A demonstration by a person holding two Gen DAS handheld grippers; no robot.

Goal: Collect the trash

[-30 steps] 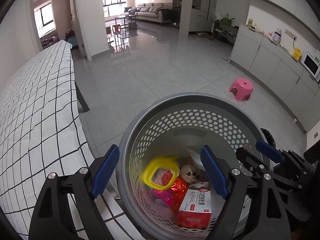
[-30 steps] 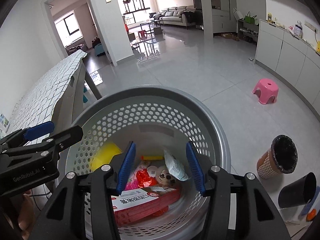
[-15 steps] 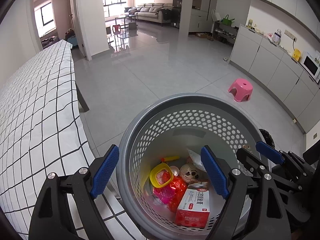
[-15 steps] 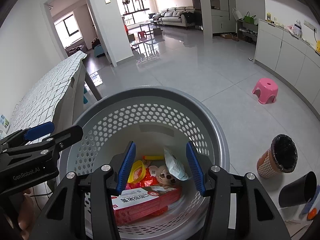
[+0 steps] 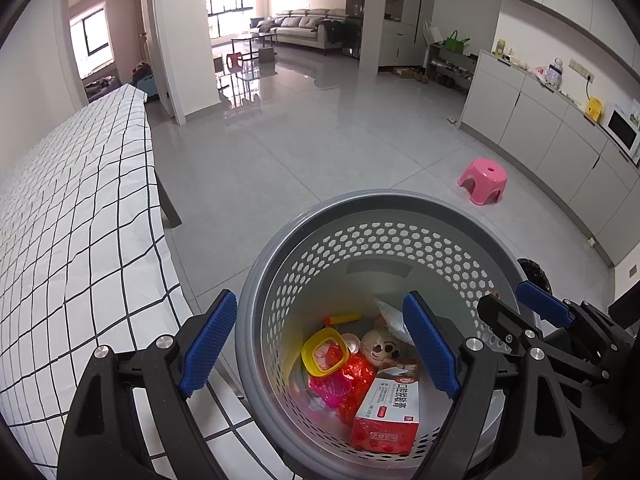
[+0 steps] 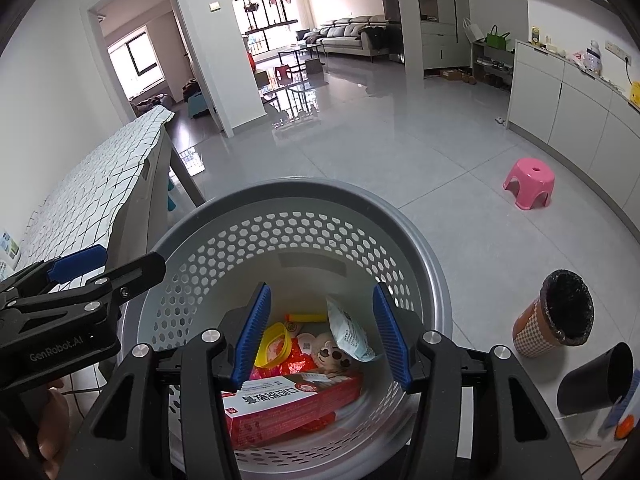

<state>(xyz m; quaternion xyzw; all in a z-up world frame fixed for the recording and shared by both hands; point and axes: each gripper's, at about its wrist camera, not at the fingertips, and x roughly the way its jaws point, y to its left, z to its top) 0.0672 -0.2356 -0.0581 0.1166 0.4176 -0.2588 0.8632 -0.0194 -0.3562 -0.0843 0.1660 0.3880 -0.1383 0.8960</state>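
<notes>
A grey perforated basket (image 5: 372, 208) (image 6: 280, 196) stands on the floor by the table. Inside lie a yellow ring-shaped lid (image 5: 324, 350) (image 6: 276, 344), red wrappers (image 5: 356, 376), a red and white box (image 5: 386, 416) (image 6: 292, 400), a small plush face (image 5: 380, 346) (image 6: 332, 354), a pale packet (image 6: 348, 330) and a yellow stick (image 5: 342, 318). My left gripper (image 5: 320, 344) is open and empty above the basket, its fingers straddling the left rim. My right gripper (image 6: 322, 334) is open and empty over the basket's inside.
A table with a white checked cloth (image 5: 72, 220) (image 6: 92, 184) lies to the left. A pink stool (image 5: 482, 180) (image 6: 528, 182) stands on the floor at right. A brown checked bin (image 6: 556, 312) and a black cup (image 6: 596, 376) sit right of the basket. Cabinets (image 5: 560, 140) line the right wall.
The yellow ring-shaped lid has dropped from just under the left gripper to the bottom of the basket among the trash. Both grippers have stayed open and almost still.
</notes>
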